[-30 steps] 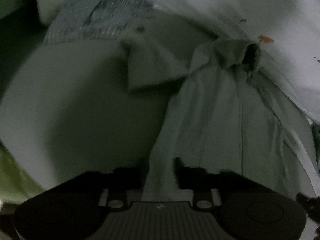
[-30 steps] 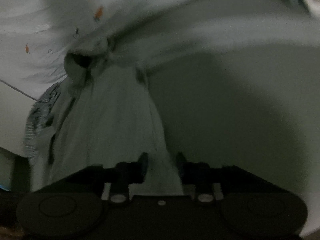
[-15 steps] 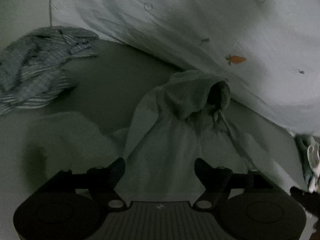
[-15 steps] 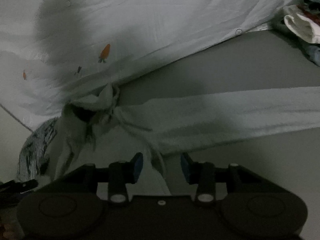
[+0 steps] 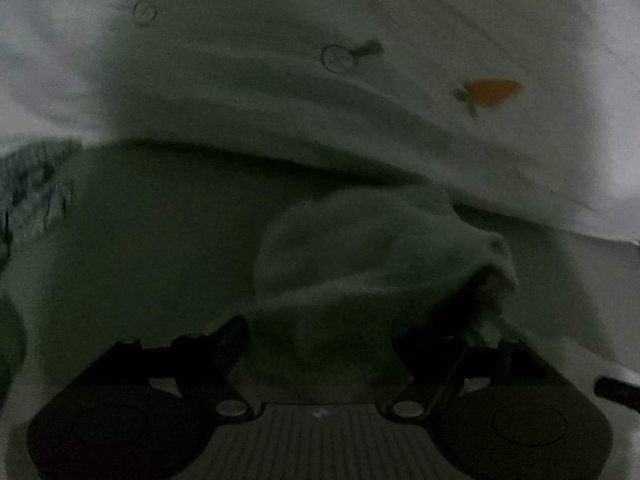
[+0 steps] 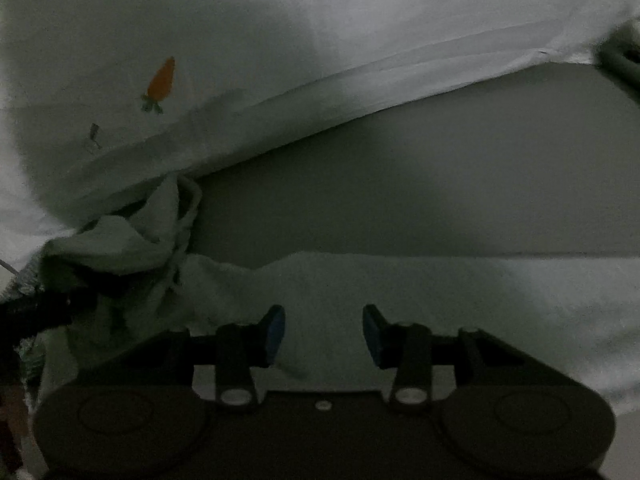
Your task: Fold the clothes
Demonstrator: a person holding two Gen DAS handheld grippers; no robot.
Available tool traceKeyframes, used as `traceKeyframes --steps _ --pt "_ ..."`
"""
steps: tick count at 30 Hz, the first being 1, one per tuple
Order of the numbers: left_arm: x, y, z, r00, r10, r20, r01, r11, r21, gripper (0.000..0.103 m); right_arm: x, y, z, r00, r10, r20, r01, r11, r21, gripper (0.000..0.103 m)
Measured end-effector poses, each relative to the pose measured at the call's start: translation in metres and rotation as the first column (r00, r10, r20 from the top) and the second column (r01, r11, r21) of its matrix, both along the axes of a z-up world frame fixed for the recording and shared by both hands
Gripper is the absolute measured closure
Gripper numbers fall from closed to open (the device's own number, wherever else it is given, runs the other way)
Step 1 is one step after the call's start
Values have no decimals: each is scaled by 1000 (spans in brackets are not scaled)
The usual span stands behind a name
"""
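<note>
- The pale hooded sweatshirt [image 5: 360, 256] lies spread on a grey bed surface [image 6: 420, 184]. Its hood end is bunched against the edge of a white sheet printed with carrots [image 5: 440, 60].
- Left tongs [image 5: 320, 340]: jaws wide apart and gripping nothing. They sit low over the garment, with the hood mound just ahead and fabric lying between and beneath the fingers.
- Right tongs [image 6: 324, 334]: jaws also parted and empty, the blue pads clear of the cloth. They hover just over a long pale band of the sweatshirt, probably a sleeve or side edge, which runs off to the right.
- The step in hand looks like flattening and re-gripping before a fold. It would go best if each tong took only the top layer, near an edge or a seam, rather than a thick bunch.
- The crumpled hood [image 6: 120, 248] should be smoothed flat first, or the fold will bulge.
- Pull evenly on both sides so the body does not skew.
- A striped garment [image 5: 32, 188] lies well off to the left and should be left alone.
</note>
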State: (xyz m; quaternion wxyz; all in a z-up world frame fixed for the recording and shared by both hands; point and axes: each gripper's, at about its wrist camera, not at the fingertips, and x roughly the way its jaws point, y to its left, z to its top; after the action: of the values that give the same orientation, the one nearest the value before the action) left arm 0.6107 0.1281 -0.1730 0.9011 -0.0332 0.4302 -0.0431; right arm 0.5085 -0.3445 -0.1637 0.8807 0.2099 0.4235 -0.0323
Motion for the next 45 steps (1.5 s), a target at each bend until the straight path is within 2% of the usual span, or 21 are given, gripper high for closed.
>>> traceKeyframes --steps 3,4,7,8,9,12,17,21,23,24,25,26,27,28,30,33,36,39,40,43,45 --pt "17 40 9 977 195 87 -191 980 -48 23 24 6 -6 1000 20 -2 -20 1000 -2 59" --pt "22 65 7 953 297 57 -291 952 -100 23 30 9 -7 1000 29 4 -29 1000 4 59" --pt "27 132 -6 839 541 -57 -540 815 -209 25 47 17 -8 998 62 29 -63 998 22 59" --pt "27 148 -11 810 581 -79 -584 785 -209 26 54 21 -8 996 78 40 -79 996 30 59" --pt "25 159 -15 800 593 -88 -597 776 -202 26 60 25 -8 994 94 50 -97 995 40 59" --pt "18 173 -18 835 543 -88 -546 798 -254 26 85 43 -11 985 154 76 -160 984 73 59" --pt "17 157 -19 930 360 -75 -360 849 -387 16 129 77 -18 967 230 109 -241 965 100 55" --pt "40 126 -30 957 277 -85 -290 911 -295 16 156 103 -22 948 301 104 -306 951 33 53" --pt "45 115 -35 956 285 -66 -292 918 -269 12 163 118 -26 931 356 79 -352 934 -52 54" --pt "46 109 -35 959 279 -50 -283 923 -263 20 165 124 -27 920 386 71 -380 921 -93 62" --pt "47 102 -36 961 273 -46 -276 928 -250 26 163 128 -28 904 422 70 -412 903 -125 94" --pt "48 94 -35 962 271 -23 -270 942 -201 62 159 129 -27 898 434 69 -422 895 -143 94" --pt "50 88 -35 965 262 -25 -262 948 -178 91 156 129 -26 894 442 68 -428 889 -162 95" --pt "53 83 -36 967 253 -28 -254 955 -155 92 150 126 -24 900 430 70 -411 892 -187 95" --pt "52 79 -29 968 251 -7 -248 949 -193 94 138 114 -13 921 375 106 -336 901 -273 95" --pt "53 64 -2 969 228 94 -206 958 -199 94 118 87 13 937 277 212 -191 916 -352 96" --pt "58 39 29 962 179 205 -135 968 -210 94 99 71 37 914 244 323 -85 896 -436 96" --pt "64 11 59 932 131 337 -68 979 -193 95 86 67 60 870 255 422 13 843 -538 96" --pt "69 5 65 926 112 360 -42 979 -197 95 90 61 64 873 239 426 30 845 -534 96" --pt "87 -12 57 934 87 345 -22 982 -189 93 103 41 75 883 186 430 72 854 -516 95" --pt "98 -19 34 956 110 272 -62 982 -181 87 123 26 58 929 150 339 24 889 -458 89"
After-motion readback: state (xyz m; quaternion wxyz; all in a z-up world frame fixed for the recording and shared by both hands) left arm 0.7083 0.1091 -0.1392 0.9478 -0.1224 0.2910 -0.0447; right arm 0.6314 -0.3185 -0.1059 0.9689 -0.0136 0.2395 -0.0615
